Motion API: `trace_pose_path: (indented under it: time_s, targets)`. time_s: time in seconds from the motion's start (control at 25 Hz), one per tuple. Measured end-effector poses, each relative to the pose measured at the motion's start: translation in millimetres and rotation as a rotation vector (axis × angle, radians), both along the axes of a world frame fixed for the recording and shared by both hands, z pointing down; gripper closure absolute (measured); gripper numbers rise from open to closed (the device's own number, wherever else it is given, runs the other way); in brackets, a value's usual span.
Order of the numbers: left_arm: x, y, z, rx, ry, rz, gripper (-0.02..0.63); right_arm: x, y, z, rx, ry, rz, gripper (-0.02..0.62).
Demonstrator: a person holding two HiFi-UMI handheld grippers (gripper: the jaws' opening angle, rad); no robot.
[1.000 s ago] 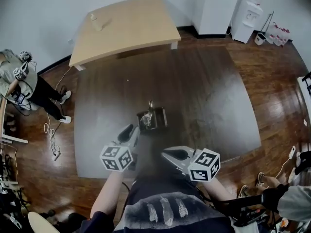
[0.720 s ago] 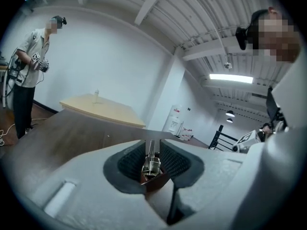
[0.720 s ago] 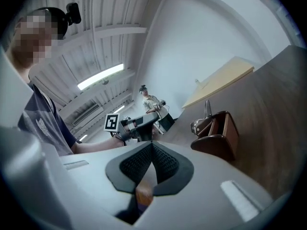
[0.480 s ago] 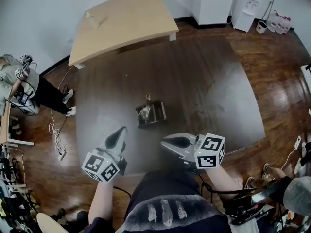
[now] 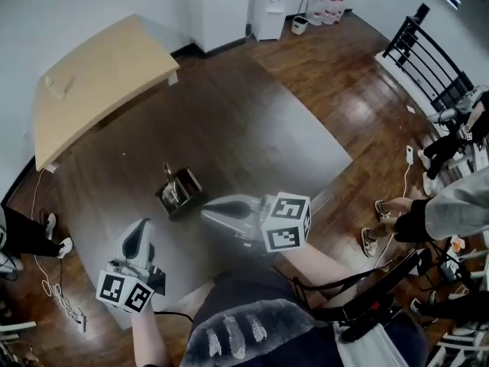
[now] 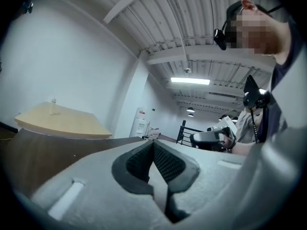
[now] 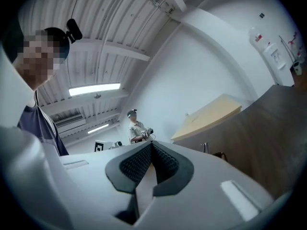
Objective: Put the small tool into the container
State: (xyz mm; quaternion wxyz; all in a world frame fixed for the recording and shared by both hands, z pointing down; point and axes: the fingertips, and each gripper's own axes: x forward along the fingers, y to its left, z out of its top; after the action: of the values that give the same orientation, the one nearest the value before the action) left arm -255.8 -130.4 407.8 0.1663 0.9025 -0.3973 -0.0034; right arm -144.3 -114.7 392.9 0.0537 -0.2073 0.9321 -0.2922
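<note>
— Two grippers; how do they stand?

— Both clenched, both empty; the left gripper (image 6: 153, 145) has its two ribbed pads pressed together at the tips with nothing between them; the right gripper (image 7: 152, 147) shows the same, two pads meeting and no thing caught.

— And seen from the head?

— Left gripper (image 5: 142, 228) low at the left, right gripper (image 5: 208, 209) just right of centre; each carries one marker cube, so two cubes, left one (image 5: 124, 291) and right one (image 5: 286, 222); both grippers hang over the dark table (image 5: 252, 121), apart from each other.

— Where is the task's thing?

— One container (image 5: 187, 197), a small dark box on the dark table, between the two gripper tips and a little beyond them, touched by neither; one small tool (image 5: 173, 193) shows as a pale shiny piece inside it, too small to make out its shape; one thin metal upright (image 5: 166, 173) rises at its far edge.

— Further out?

— Two tables in all; the second is a light wooden table (image 5: 99, 67) beyond the dark one, with one small bottle (image 6: 53, 101) on it; one water dispenser (image 5: 271, 2) by the far wall; one black railing (image 5: 428, 52) at the right; one pair of legs (image 5: 34, 232) at the left edge; more people (image 5: 447, 205) at the right edge, their count unclear.
</note>
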Motion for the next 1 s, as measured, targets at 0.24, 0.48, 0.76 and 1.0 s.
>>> trace_pose_path:
  time_s: [0.24, 0.48, 0.76, 1.0]
  targets:
    - [-7, 25, 9, -0.038, 0.037, 0.096, 0.607, -4, 30, 0, -0.001, 0.041, 0.094, 0.597]
    - [7, 21, 25, -0.096, 0.13, 0.219, 0.607, 4, 41, -4, -0.033, 0.018, 0.221, 0.597]
    - [58, 35, 12, -0.111, 0.196, 0.358, 0.607, 46, 78, -35, 0.01, -0.051, 0.359, 0.597]
    - [92, 52, -14, 0.016, 0.07, 0.432, 0.607, 48, 104, -47, 0.166, 0.057, 0.324, 0.597]
